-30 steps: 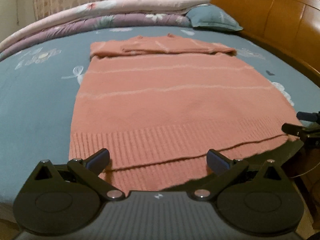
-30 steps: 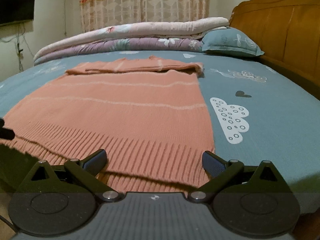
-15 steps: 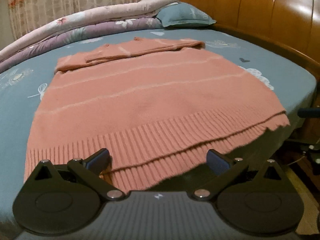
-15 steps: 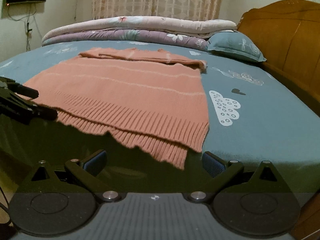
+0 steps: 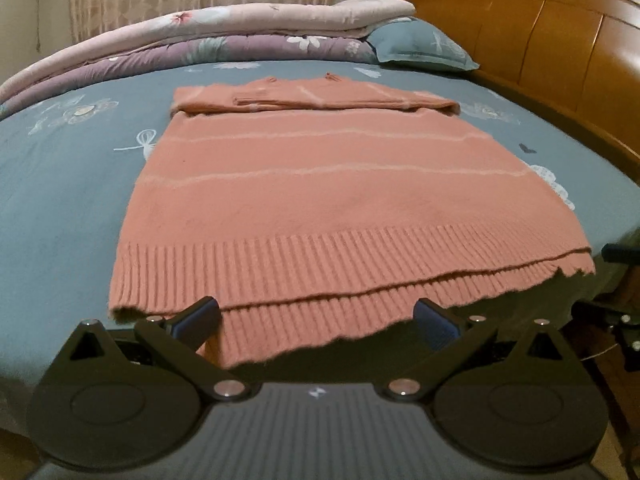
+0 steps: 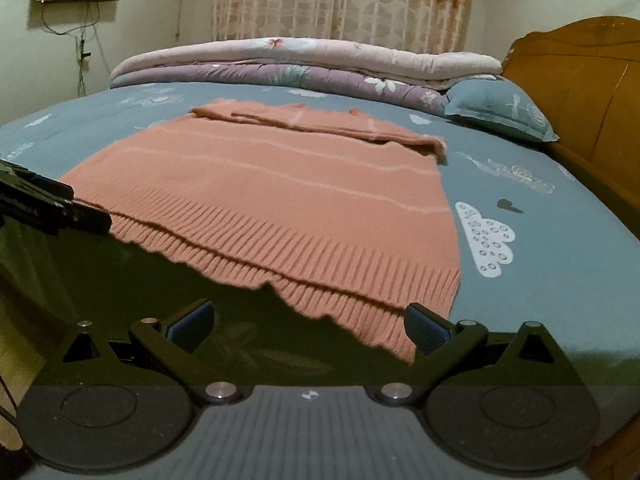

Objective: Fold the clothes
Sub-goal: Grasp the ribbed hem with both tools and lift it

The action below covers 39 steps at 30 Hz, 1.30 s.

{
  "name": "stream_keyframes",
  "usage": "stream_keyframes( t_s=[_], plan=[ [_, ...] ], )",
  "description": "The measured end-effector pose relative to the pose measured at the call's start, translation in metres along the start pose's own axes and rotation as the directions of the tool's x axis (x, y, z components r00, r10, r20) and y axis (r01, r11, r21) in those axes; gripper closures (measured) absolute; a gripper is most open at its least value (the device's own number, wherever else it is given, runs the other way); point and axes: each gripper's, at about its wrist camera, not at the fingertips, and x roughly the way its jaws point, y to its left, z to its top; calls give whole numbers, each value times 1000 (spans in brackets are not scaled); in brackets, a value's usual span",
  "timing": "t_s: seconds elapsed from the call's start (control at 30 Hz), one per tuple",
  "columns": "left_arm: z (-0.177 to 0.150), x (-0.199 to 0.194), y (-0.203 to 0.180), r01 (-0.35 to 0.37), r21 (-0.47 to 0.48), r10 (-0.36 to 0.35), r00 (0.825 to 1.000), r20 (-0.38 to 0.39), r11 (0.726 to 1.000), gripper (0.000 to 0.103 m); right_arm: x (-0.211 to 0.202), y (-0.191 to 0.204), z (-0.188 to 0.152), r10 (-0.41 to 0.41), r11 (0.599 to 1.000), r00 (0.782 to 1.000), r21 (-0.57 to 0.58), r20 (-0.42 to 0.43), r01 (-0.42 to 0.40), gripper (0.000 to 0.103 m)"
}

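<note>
Both tongs (image 5: 316, 318) (image 6: 308, 326) wide apart just before the sweater's (image 5: 320, 192) ribbed hem.

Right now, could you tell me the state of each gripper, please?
Left gripper: open, holding nothing, at the sweater hem.
Right gripper: open, holding nothing, at the hem's corner.

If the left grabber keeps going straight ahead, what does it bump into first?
Most likely the ribbed hem of the pink sweater, which hangs over the bed's near edge right in front of the open left gripper. Depth is hard to judge here.
</note>
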Motion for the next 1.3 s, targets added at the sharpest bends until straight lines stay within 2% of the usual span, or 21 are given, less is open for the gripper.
stream_keyframes(
  t_s=[0.1,0.27,0.4,0.47,0.57,0.67,0.73,0.83,0.93,1.03,1.1,1.17,1.3],
  plan=[
    [-1,-5,3,-6,5,6,1000,0,1000,1,1,0,-1,-2,1000,1000,10,-6,2,0],
    [8,-13,1,4,38,-6,999,45,999,1,0,0,3,4,1000,1000,20,4,-4,0],
    [17,-12,-10,-24,119,16,997,69,993,1,0,2,8,1,1000,1000,3,19,-1,0],
    [19,-11,-20,-39,191,22,995,93,981,1,0,4,11,-3,1000,1000,-17,29,3,0],
    [18,-10,-37,-90,331,47,990,134,939,1,2,7,16,-25,997,999,-71,38,28,0],
    [10,-8,-57,-142,498,60,982,177,856,1,6,11,21,-57,986,997,-155,52,64,0],
    [5,-8,-67,-158,576,54,980,194,802,1,10,15,24,-72,972,996,-218,61,84,0],
    [-2,-6,-78,-165,648,41,978,202,744,1,19,23,25,-88,942,994,-318,64,104,0],
    [-4,-1,-85,-169,663,51,980,193,729,1,25,34,22,-98,905,993,-409,67,117,0],
    [-6,4,-88,-170,672,60,981,184,720,1,27,43,21,-70,890,995,-447,66,92,0],
    [-9,7,-91,-178,695,69,981,182,697,1,30,47,21,-63,875,996,-477,60,84,0],
    [-13,11,-94,-184,718,77,981,179,671,1,35,54,18,-79,840,995,-533,60,99,0],
    [-16,16,-95,-177,728,82,983,164,663,1,47,63,11,-135,765,988,-627,70,149,0]
  ],
)
